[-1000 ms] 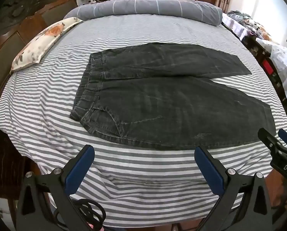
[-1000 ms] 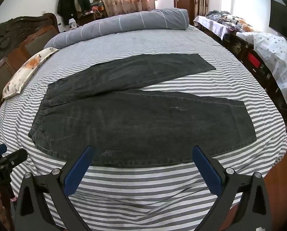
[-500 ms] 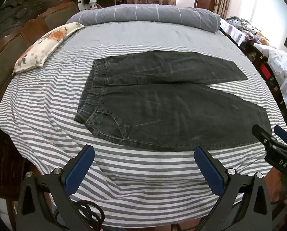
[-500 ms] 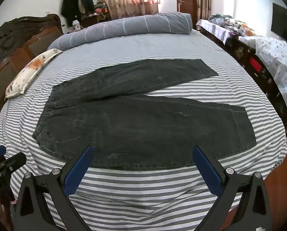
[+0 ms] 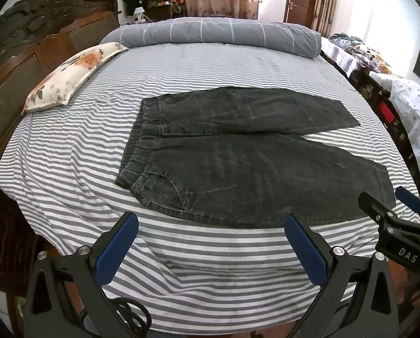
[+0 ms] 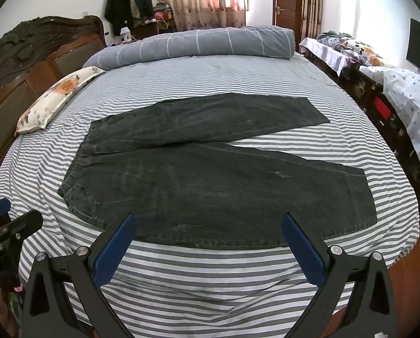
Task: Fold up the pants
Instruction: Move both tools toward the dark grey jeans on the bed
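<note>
Covering the bed, a striped sheet (image 5: 69, 169) holds dark pants (image 5: 238, 163).

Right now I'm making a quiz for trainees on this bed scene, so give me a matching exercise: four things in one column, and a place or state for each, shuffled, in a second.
Things:
1. pants
2. floral pillow
3. rolled grey duvet
4. left gripper

Places or states:
A. along the far edge of the bed
B. open, holding nothing, over the near edge
C. spread flat, legs apart, in the middle of the striped sheet
D. beside the wooden headboard

Pairs: 1-C, 2-D, 3-A, 4-B
</note>
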The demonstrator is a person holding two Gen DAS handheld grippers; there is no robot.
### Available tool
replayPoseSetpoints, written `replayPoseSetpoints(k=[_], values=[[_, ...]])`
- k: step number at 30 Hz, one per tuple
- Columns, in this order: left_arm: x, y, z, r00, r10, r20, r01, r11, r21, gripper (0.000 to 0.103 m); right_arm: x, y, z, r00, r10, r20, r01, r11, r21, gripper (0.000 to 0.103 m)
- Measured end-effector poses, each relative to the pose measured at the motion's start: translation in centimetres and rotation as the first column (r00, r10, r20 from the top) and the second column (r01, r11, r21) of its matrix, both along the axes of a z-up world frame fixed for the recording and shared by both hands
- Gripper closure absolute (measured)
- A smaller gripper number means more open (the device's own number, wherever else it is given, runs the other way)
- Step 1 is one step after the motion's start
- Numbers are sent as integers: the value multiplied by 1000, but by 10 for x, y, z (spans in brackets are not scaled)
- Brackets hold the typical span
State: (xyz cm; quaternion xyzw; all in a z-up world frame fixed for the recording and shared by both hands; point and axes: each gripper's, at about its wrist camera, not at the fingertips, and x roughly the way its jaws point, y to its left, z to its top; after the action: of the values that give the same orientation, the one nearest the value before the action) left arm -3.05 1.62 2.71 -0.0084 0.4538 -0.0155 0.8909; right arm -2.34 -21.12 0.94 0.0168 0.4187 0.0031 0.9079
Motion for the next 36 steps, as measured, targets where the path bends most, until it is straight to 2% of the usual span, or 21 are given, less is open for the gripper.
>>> replayPoseSetpoints(k=[12, 18, 36], values=[[-3, 8, -8, 1000, 17, 5, -17, 1000, -9, 0, -11, 18, 2, 1000, 27, -5, -27, 999, -43, 0], [-5, 10, -4, 999, 17, 34, -17, 1000, 10, 0, -12, 21, 6, 999, 32, 7, -32, 998, -45, 0], [-2, 12, -6, 999, 20, 31, -20, 1000, 15, 0, -12, 22, 5, 999, 32, 3, -32, 999, -40, 0]])
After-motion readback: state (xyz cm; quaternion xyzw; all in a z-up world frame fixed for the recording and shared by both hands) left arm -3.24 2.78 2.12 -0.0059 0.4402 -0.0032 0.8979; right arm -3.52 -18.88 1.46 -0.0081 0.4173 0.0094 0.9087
